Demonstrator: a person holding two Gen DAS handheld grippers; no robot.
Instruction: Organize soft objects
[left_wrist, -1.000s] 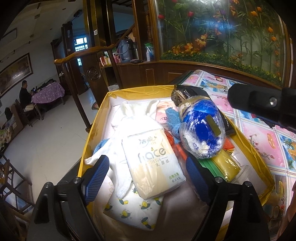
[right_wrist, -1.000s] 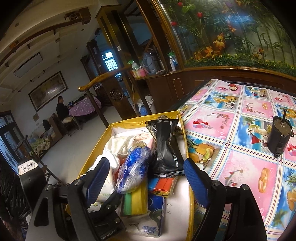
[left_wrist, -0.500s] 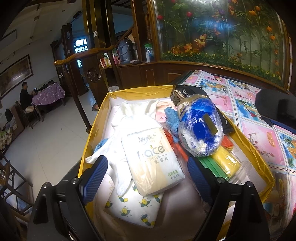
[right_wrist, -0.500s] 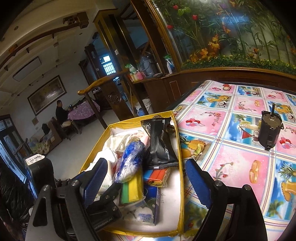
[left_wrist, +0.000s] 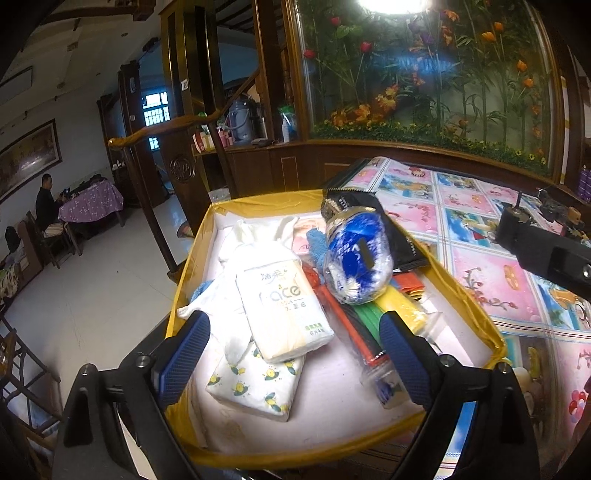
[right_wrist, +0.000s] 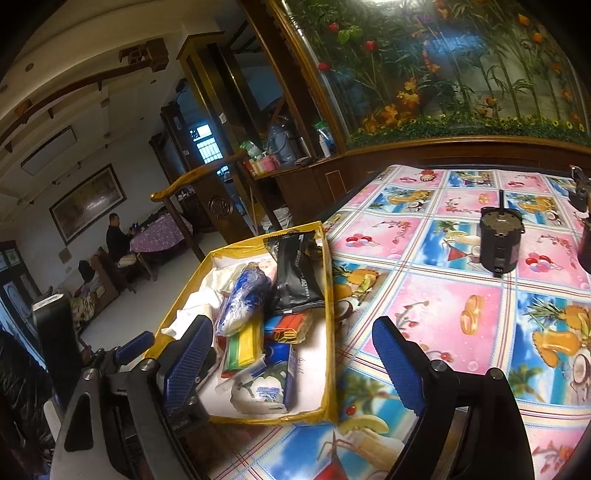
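A yellow-rimmed box (left_wrist: 258, 201) with a white floor holds the soft goods. In it lie a cream tissue pack (left_wrist: 280, 310) on a bee-print pack (left_wrist: 255, 384), a white cloth (left_wrist: 236, 254), a blue-and-white bag (left_wrist: 356, 258), a black pouch (left_wrist: 399, 236) and a pack of coloured strips (left_wrist: 395, 310). My left gripper (left_wrist: 293, 350) hovers over the box's near end, jaws opening, with nothing pressed between the pads. My right gripper (right_wrist: 291, 354) is open over the box's (right_wrist: 330, 332) near right corner, holding nothing. The blue bag (right_wrist: 243, 299) and black pouch (right_wrist: 295, 277) show there too.
The box sits at the left end of a table with a pink-and-blue picture tablecloth (right_wrist: 443, 314). A black cylinder with a stub (right_wrist: 498, 243) stands on the cloth to the right. Beyond are a wooden counter, a floral glass wall, and a seated person (left_wrist: 46, 201) far left.
Both grippers have drawn back from the box, so its near rim now shows. The right one has also shifted right over the tablecloth. Both pairs of jaws stand a little wider.
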